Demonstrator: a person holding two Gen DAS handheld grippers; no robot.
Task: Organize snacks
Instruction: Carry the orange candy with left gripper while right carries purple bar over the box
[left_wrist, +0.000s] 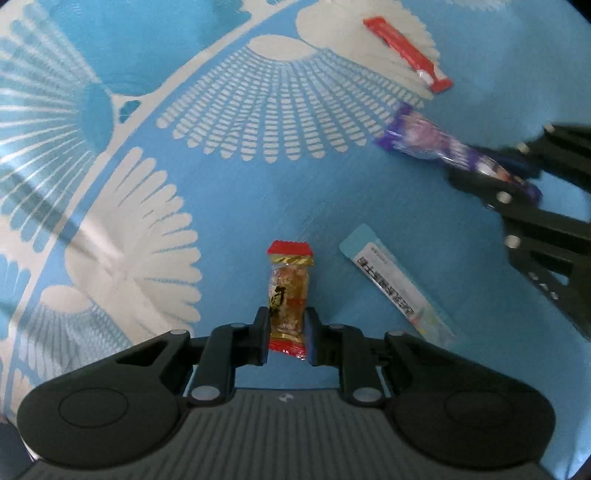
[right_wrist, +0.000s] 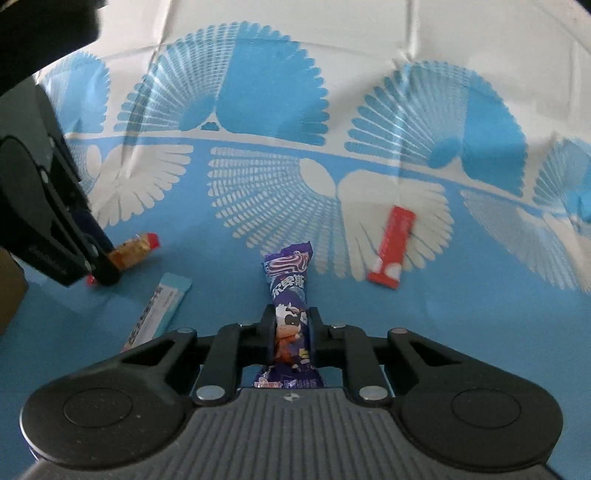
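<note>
My left gripper (left_wrist: 287, 334) is shut on a clear candy packet with red ends (left_wrist: 289, 291), which points forward over the blue patterned cloth. My right gripper (right_wrist: 291, 332) is shut on a purple snack bar with a cartoon cow (right_wrist: 290, 295). The purple bar (left_wrist: 443, 147) and the right gripper (left_wrist: 517, 192) also show at the right of the left wrist view. The left gripper (right_wrist: 96, 263) with the candy packet (right_wrist: 135, 249) shows at the left of the right wrist view. A red stick packet (left_wrist: 408, 53) (right_wrist: 393, 245) and a light blue sachet (left_wrist: 395, 284) (right_wrist: 159, 306) lie on the cloth.
The blue and white fan-patterned cloth (right_wrist: 258, 184) covers the whole surface. A brown box corner (right_wrist: 9, 291) sits at the left edge of the right wrist view.
</note>
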